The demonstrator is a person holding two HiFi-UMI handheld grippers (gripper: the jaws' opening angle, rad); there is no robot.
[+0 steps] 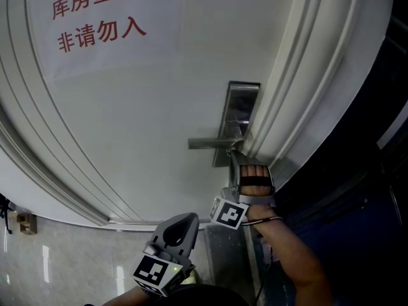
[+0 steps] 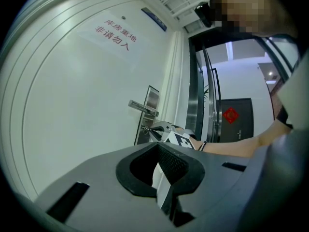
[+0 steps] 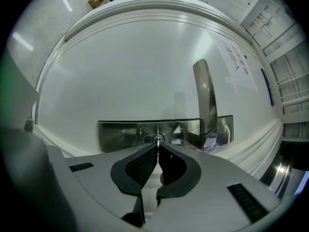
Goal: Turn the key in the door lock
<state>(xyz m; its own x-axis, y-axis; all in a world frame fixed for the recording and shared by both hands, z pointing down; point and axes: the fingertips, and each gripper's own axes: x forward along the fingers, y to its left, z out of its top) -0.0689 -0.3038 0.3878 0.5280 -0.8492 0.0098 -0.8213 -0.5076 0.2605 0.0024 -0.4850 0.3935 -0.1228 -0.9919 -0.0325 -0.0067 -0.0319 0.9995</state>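
Observation:
A white door carries a steel lock plate (image 1: 243, 107) with a lever handle (image 1: 213, 143) pointing left. In the right gripper view, the plate (image 3: 125, 135) lies across the frame with the keyhole (image 3: 151, 139) at its middle. My right gripper (image 3: 157, 145) is shut on the thin metal key (image 3: 158, 140), which sits in that keyhole. In the head view, this right gripper (image 1: 234, 156) presses against the plate just below the handle. My left gripper (image 1: 187, 219) hangs lower and away from the door, shut with nothing in it. The left gripper (image 2: 157, 147) looks toward the handle (image 2: 143, 108) and the right gripper (image 2: 161, 128).
Red characters (image 1: 99, 11) are printed on the door's upper left. The moulded door frame (image 1: 306, 88) runs along the lock's right side, with dark glass beyond. A small wooden box (image 1: 23, 222) sits on the tiled floor at left. A dark door with a red ornament (image 2: 231, 115) stands farther off.

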